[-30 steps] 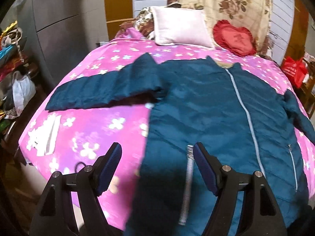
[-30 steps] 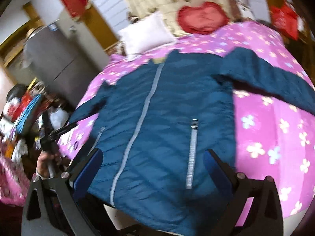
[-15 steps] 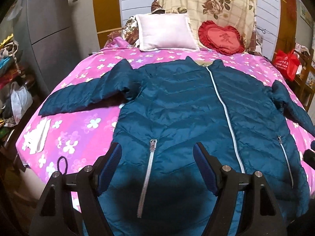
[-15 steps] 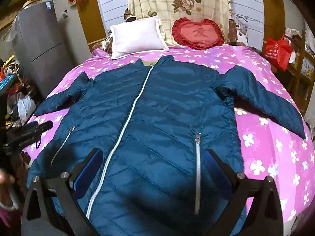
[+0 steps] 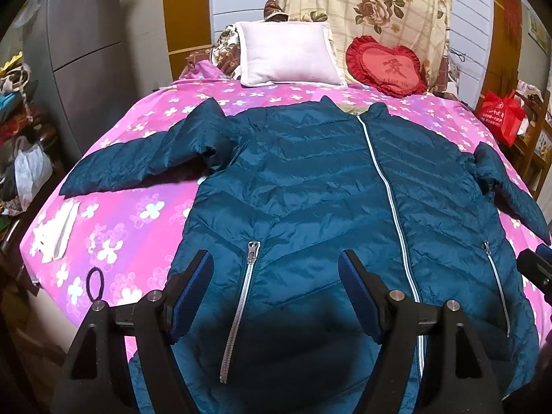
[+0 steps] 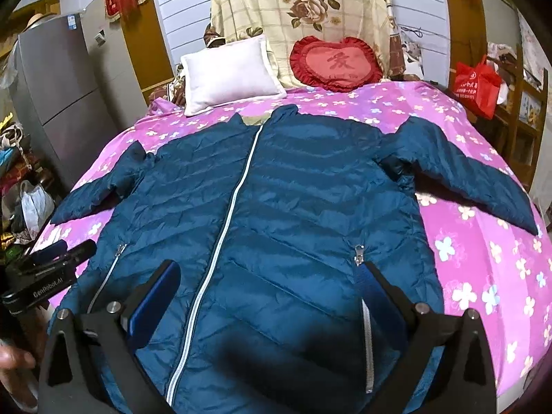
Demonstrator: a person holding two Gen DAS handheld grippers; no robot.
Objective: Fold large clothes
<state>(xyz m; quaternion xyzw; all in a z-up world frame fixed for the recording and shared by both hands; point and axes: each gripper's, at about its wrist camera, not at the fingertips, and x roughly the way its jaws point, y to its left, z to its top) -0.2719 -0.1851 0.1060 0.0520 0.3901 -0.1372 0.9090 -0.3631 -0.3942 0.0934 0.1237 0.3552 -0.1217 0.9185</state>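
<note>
A dark teal quilted jacket (image 5: pixel 327 186) is lying face up and zipped across the pink flowered bed (image 5: pixel 145 207), its collar pointing toward the head edge and its hem hanging at the foot edge nearest the cameras. One sleeve is stretching out toward the bed's left edge, the other (image 6: pixel 459 169) toward the right edge. The left gripper (image 5: pixel 276 289) is hovering over the hem with its jaws spread wide and nothing between them, a silver pocket zipper (image 5: pixel 241 307) showing in the gap. The right gripper (image 6: pixel 269 296) is likewise standing open and empty above the hem, with the long centre zipper (image 6: pixel 224 224) running up between its fingers. A white pillow (image 5: pixel 289 55) and a red heart cushion (image 5: pixel 386 65) are resting at the head edge. A black hair tie (image 5: pixel 95 283) is lying near the bed's near left corner, close to a white cloth (image 5: pixel 55 238).
</note>
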